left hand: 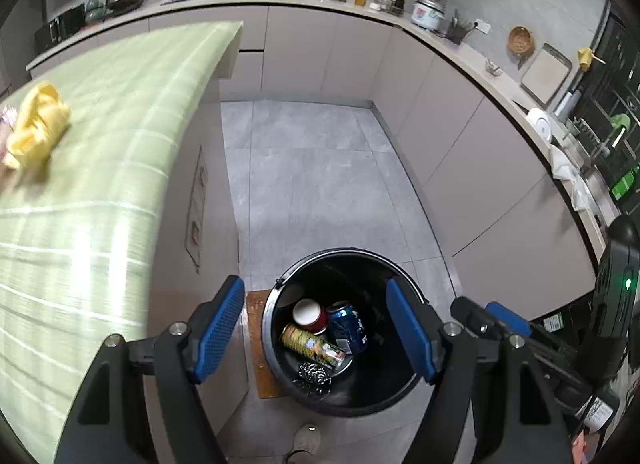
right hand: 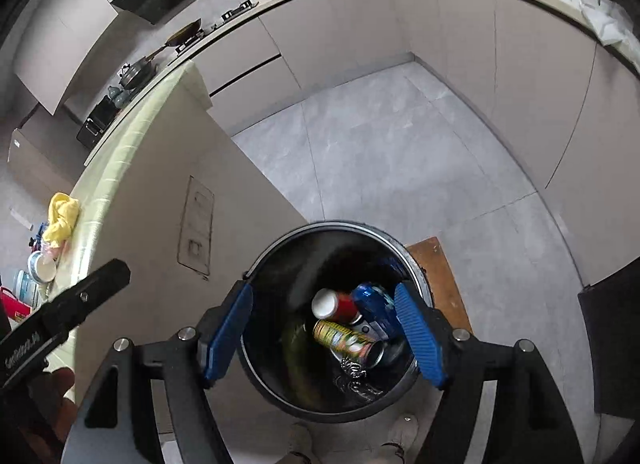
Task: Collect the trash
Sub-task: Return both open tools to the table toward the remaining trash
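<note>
Kitchen floor point(left hand: 312, 184) grey-tiled; green-clothed table point(left hand: 100, 144) bears, seemingly, yellow rag point(left hand: 38, 124).

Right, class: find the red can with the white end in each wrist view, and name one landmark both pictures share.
Left wrist view: the red can lies in the black bin, low centre, between the open left gripper pads.
Right wrist view: the red can is again in the bin, below centre, between the open right gripper pads.
Shared landmark: the yellow cloth on the counter.

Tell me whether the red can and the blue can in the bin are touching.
Touching. Left wrist view: the red can lies against the blue can, no gap between them, inside the bin.
</note>
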